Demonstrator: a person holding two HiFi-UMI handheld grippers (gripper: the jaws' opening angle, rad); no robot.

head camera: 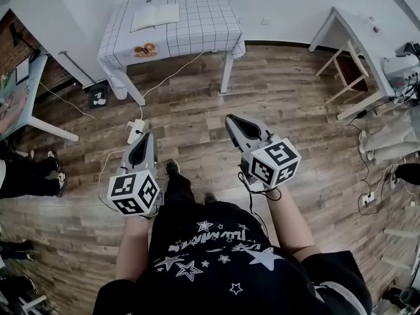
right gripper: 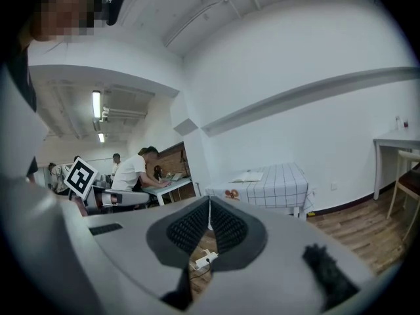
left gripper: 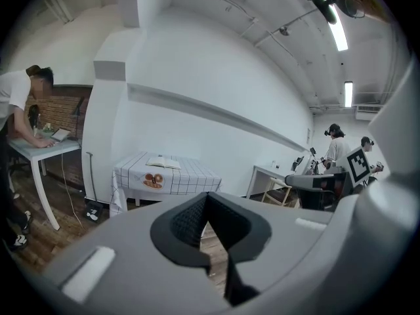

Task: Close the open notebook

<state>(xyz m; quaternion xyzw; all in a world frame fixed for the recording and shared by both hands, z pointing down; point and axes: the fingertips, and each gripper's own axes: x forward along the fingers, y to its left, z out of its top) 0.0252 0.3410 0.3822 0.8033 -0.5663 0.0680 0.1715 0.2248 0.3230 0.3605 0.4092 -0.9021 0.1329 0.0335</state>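
Held low over the wooden floor [head camera: 197, 110], the left gripper [head camera: 142, 138] and right gripper [head camera: 231, 121] each have jaws pressed together on nothing. Well beyond them, the notebook [head camera: 155, 16] lies open on the checked table [head camera: 203, 25].

The head camera looks steeply down from high up, onto the wood floor [head camera: 197, 117]. The left gripper [head camera: 140, 146] and the right gripper [head camera: 234, 125] are close below it. Each gripper's camera sits right behind its own jaws and looks nearly level across the room. All three views share the checked table [head camera: 203, 18] with the notebook [head camera: 155, 16], far off.
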